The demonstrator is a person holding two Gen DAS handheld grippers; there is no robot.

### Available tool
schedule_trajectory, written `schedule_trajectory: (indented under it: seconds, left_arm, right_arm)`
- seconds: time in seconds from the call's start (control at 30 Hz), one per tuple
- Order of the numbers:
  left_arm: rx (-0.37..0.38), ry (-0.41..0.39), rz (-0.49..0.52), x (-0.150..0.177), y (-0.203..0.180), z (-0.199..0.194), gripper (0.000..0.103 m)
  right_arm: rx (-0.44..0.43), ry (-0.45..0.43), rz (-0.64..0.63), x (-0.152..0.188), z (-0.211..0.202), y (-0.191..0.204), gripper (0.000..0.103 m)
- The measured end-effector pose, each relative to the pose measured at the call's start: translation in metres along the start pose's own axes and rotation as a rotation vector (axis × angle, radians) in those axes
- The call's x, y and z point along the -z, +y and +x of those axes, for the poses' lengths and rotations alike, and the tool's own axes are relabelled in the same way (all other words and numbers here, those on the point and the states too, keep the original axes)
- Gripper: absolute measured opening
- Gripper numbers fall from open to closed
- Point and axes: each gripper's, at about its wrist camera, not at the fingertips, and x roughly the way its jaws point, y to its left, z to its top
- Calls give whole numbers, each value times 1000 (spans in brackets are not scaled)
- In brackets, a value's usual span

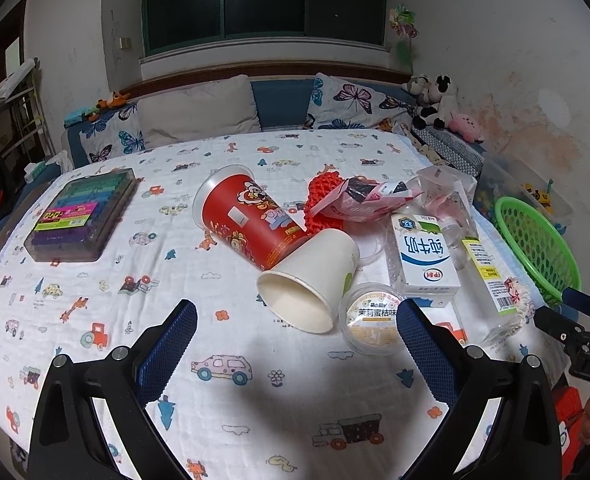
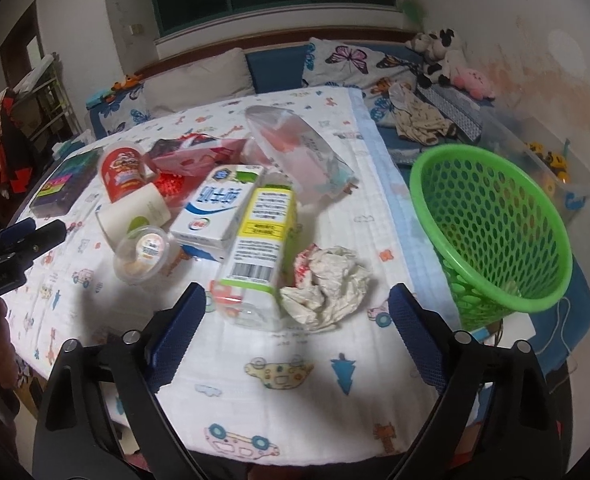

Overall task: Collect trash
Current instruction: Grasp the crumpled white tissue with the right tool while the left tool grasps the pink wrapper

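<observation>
Trash lies on a cartoon-print cloth. In the left wrist view: a red cup (image 1: 247, 220) on its side, a white paper cup (image 1: 311, 280), a small round tub (image 1: 373, 318), a milk carton (image 1: 423, 256), a clear bottle (image 1: 491, 280), a pink wrapper (image 1: 359, 200). My left gripper (image 1: 295, 328) is open, just short of the white cup. My right gripper (image 2: 297, 312) is open around a crumpled tissue (image 2: 331, 284) and the bottle's (image 2: 259, 248) base. A green basket (image 2: 495, 224) stands to the right.
A box of coloured markers (image 1: 83, 216) lies at the far left. A clear plastic bag (image 2: 295, 152) lies behind the carton (image 2: 219, 204). Pillows (image 1: 199, 108) and plush toys (image 1: 435, 100) line the back. A toy bin (image 2: 551, 164) sits beyond the basket.
</observation>
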Motion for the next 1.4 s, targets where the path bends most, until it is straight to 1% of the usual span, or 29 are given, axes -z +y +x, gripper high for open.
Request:
schedule_trajectory:
  seconds: [0.07,0.1,0.17,0.27,0.47,0.67,0.73,0.9,0.97,1.03,1.1,1.17,1.33,1.37,1.4]
  left_arm:
    - [2,4,-1,0,1,3,97]
    - [2,5,0,0,1,4,97]
    - [4,6,3,-1,1,5,97]
    - [15,10,3,-3,2,9,97]
    - [36,7,6,-11,5,16,97]
    - [53,-10,55,-24,2,26,97]
    - [60,-11,81,-29,-1,31,97]
    - [99,-10,149,-44,-10,47,96]
    - [100,-12,177,-49,-14,54,96]
    - [124,-4,203,-57,-18,64,96]
    - [141,9,214,-63,-20,74,96]
    - [169,20,232,-68,-23,84,96]
    - [186,32,300,-76,-35,105,95]
    - [188,33,309,-77,-36,108,94]
    - [193,35,322,-78,-39,112,86]
  right_arm:
    - [5,10,13,0,4,-6,83]
    - [4,18,23,0,6,-10,83]
    - [-3,29,45,0,11,-16,77]
    - [-19,44,79,-3,19,-25,72]
    - [-27,76,100,-4,34,-31,63]
    - [-88,106,132,-3,46,-37,61]
    - [-111,114,141,-4,48,-36,59]
    - [-160,145,144,-4,54,-32,58]
    - [-156,146,141,-4,57,-31,58]
    - [-170,151,144,-3,59,-31,58]
    - [-180,150,139,-4,59,-29,54]
    - [-173,142,129,-4,59,-27,53]
    - [-175,131,139,-7,60,-29,49]
    - [-175,132,140,-7,60,-29,48]
    - [-175,132,140,-8,60,-29,48]
